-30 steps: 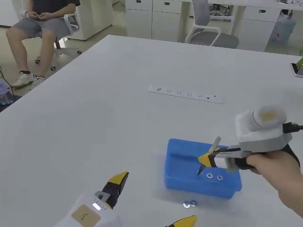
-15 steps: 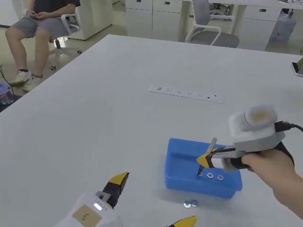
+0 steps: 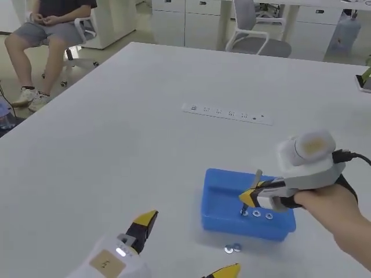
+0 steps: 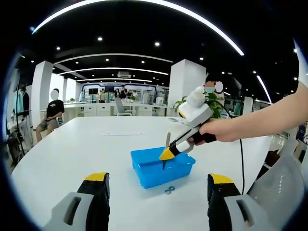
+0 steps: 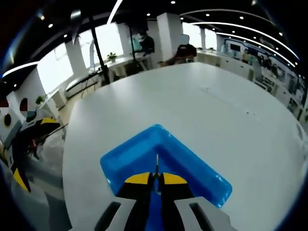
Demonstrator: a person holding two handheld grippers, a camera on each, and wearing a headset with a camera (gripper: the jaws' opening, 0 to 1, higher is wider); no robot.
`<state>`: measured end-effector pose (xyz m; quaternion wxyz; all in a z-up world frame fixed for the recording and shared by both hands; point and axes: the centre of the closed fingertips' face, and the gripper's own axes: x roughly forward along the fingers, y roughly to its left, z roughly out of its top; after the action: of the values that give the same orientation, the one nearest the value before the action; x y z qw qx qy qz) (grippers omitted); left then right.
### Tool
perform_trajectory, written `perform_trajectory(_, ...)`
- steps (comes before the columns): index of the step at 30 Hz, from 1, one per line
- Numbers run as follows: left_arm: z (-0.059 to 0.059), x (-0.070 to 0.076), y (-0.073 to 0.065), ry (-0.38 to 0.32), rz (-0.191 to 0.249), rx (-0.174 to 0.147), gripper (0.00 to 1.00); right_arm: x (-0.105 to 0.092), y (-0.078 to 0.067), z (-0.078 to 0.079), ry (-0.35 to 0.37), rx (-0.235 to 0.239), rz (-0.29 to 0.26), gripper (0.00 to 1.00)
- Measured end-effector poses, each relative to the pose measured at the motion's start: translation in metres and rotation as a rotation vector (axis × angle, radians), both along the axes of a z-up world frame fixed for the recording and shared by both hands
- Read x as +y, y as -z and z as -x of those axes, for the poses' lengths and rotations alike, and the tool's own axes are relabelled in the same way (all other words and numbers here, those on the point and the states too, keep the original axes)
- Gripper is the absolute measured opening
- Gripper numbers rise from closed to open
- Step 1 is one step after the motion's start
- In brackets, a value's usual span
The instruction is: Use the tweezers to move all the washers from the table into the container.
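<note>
In the upper left of the head view, a person [image 3: 43, 23] sits well away from the white surface [image 3: 116, 145]. At the bottom left is the left hand-held gripper [image 3: 186, 246]. It is wide open, with its two yellow tips far apart and nothing between them.

A long white power strip [image 3: 227, 114] lies flat near the middle of the surface, well apart from the other things.

Low down, right of the middle, sits the blue container [image 3: 243, 229]. Inside it, close to its front wall, lie a few small silver washers [image 3: 256, 215]. Two loose washers [image 3: 232, 249] lie on the surface just in front of the container, side by side.

At the right, a hand [image 3: 333, 211] holds the right hand-held gripper [image 3: 248, 198]. Its jaws are squeezed nearly together on the tweezers [image 3: 258, 175]. The tweezers point down into the container, and their tips are just beside the washers there. I cannot tell if the tips hold a washer.
</note>
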<state>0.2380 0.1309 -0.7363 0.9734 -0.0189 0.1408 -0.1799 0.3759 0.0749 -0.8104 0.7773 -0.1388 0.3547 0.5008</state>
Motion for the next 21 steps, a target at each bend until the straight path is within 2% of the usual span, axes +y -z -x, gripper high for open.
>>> perform_trajectory(2,0.0,0.0,0.0,0.0,0.0,-0.001,0.86,-0.002,-0.003,-0.001,0.004,-0.003,-0.01,0.04)
perform_trajectory(8,0.0,0.0,0.0,-0.001,-0.001,0.001,0.86,-0.001,-0.027,0.006,0.007,-0.042,-0.081,0.04)
perform_trajectory(9,0.0,0.0,0.0,0.0,-0.001,0.001,0.86,0.0,-0.034,0.009,0.007,-0.06,-0.099,0.04)
perform_trajectory(14,0.001,0.0,0.001,0.001,-0.004,0.004,0.85,0.0,-0.05,0.03,-0.011,-0.069,-0.139,0.04)
perform_trajectory(17,0.001,-0.001,0.001,0.003,-0.006,0.005,0.85,-0.002,-0.056,0.038,-0.015,-0.074,-0.154,0.04)
perform_trajectory(21,0.001,-0.001,0.002,0.007,-0.011,0.006,0.85,-0.004,-0.059,0.056,-0.019,-0.076,-0.176,0.04)
